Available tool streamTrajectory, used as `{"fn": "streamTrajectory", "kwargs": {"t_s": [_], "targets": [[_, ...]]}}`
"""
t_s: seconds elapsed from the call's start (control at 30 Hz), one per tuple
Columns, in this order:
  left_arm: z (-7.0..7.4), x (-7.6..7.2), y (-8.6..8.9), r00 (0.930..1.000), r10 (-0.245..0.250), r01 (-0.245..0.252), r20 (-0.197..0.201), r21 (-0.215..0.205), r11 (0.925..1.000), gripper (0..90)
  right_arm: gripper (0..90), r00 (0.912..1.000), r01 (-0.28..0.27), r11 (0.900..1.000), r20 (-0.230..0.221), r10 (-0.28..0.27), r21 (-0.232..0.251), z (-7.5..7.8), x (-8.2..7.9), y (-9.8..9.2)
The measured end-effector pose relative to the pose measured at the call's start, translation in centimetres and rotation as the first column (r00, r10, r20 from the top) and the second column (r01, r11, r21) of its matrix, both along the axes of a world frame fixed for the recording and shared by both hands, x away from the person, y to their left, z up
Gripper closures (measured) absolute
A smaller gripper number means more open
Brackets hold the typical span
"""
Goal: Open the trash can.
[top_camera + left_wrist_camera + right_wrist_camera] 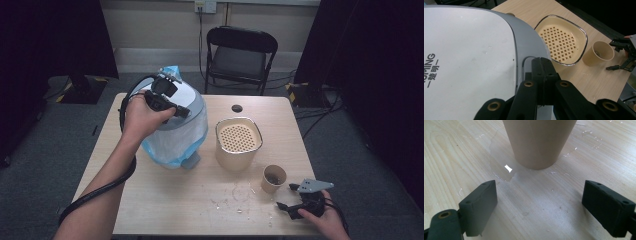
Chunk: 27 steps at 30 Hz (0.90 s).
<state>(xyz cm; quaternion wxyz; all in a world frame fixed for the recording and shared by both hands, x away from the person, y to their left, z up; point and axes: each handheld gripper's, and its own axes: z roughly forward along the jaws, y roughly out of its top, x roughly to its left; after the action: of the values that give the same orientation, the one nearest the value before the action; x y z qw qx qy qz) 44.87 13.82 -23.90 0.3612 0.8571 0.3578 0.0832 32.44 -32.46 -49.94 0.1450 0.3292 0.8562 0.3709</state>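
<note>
Sitting low at the near right corner of the surface (165, 200), the right claw (539, 205) is wide open with nothing in it, both jaws resting down near the wood. Straight ahead of it, just beyond the jaw tips, stands the paper cup (539, 142), upright, its long axis vertical, narrow base on the surface in a thin puddle of spilled water (504, 170). The cup's base lines up pretty much with the gap between the jaws, so a plain push forward looks like all that's needed before closing. The gap looks wide enough for the base, but the cup flares upward, so grabbing higher would be tighter.

From the high view the cup (273, 178) is just up and left of the right claw (295, 202), near but not touching, with something dark at the bottom inside. The left claw (541, 82) is well apart, up on the white lid of the grey bin (187, 107) with its blue liner bag (170, 145); its jaws look pressed together, though whether they pinch anything on the lid can't be told. So the right hand is clearly the nearer one. The beige strainer tub (238, 142) stands between bin and cup.
</note>
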Motion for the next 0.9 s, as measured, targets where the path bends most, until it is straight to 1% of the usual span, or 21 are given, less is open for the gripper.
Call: {"fn": "streamTrajectory", "kwargs": {"t_s": [0.23, 0.27, 0.3, 0.4, 0.43, 0.5, 0.53, 0.57, 0.63, 0.7, 0.73, 0.77, 0.83, 0.9], "targets": [[-0.1, 0.0, -0.1, 0.9999, 0.004, -0.004, -0.009, -0.008, 1.0, 90.0, 12.1, 1.0, 0.002, 1.0, -0.002, -0.002, 0.0, 0.0, 0.0, 0.0], [-0.1, 0.0, -0.1, 1.0, 0.004, -0.004, 0.0, -0.01, 0.9999, 90.0, 12.1, 1.0, 0.002, 1.0, -0.002, -0.002, 0.0, 0.0, 0.0, 0.0], [-0.1, 0.0, -0.1, 1.0, 0.004, -0.004, 0.0, -0.01, 0.9999, 90.0, 12.1, 1.0, 0.002, 1.0, -0.002, -0.002, 0.0, 0.0, 0.0, 0.0], [0.0, -0.1, -0.3, 0.9999, -0.01, 0.01, -0.006, 0.0, 0.9999, 90.0, 12.1, 1.0, 0.0, 1.0, -0.001, 0.0, 0.002, 0.0, -0.1, 0.0], [0.0, -0.2, -0.4, 0.9999, -0.01, 0.01, 0.002, 0.007, 0.9999, 90.0, 12.1, 1.0, 0.0, 1.0, -0.001, 0.0, 0.002, 0.0, -0.1, 0.0], [0.1, -0.5, -0.5, 0.9995, -0.031, 0.031, 0.0, -0.003, 0.9995, 90.0, 12.0, 1.0, -0.001, 1.0, -0.001, 0.001, 0.002, 0.0, 0.0, 0.0], [0.3, -0.8, -0.6, 0.9984, -0.056, 0.056, -0.005, -0.019, 0.9983, 88.8, 12.0, 1.0, 0.001, 1.0, -0.002, -0.001, 0.002, 0.0, -0.1, 0.0], [0.3, -0.8, -0.6, 0.9984, -0.056, 0.056, -0.005, -0.019, 0.9983, 87.6, 12.0, 1.0, 0.001, 1.0, -0.002, -0.001, 0.002, 0.0, -0.1, 0.0], [0.4, -1.1, -0.8, 0.997, -0.076, 0.075, -0.013, -0.04, 0.9964, 86.4, 12.1, 1.0, 0.0, 1.0, -0.003, 0.0, 0.002, 0.0, -0.1, 0.0], [0.4, -1.5, -1.1, 0.9962, -0.086, 0.085, -0.015, -0.033, 0.9958, 83.8, 12.0, 1.0, -0.001, 1.0, -0.001, 0.001, 0.002, 0.0, -0.1, 0.0], [0.5, -1.7, -1.2, 0.9938, -0.108, 0.106, -0.026, -0.051, 0.993, 80.7, 12.0, 1.0, 0.0, 1.0, -0.002, 0.0, 0.002, 0.0, -0.1, 0.0], [0.5, -1.7, -1.2, 0.9938, -0.108, 0.106, -0.026, -0.051, 0.993, 79.2, 12.0, 1.0, 0.0, 1.0, -0.002, 0.0, 0.002, 0.0, -0.1, 0.0], [0.2, -2.1, -1.4, 0.9916, -0.124, 0.12, -0.038, -0.079, 0.9896, 75.9, 12.0, 1.0, 0.0, 1.0, -0.001, 0.0, 0.002, 0.0, -0.1, 0.0], [-0.1, -2.2, -1.5, 0.9913, -0.124, 0.12, -0.044, -0.084, 0.9892, 73.1, 12.0, 1.0, 0.0, 1.0, -0.002, 0.0, 0.002, 0.0, -0.1, 0.0]]}}
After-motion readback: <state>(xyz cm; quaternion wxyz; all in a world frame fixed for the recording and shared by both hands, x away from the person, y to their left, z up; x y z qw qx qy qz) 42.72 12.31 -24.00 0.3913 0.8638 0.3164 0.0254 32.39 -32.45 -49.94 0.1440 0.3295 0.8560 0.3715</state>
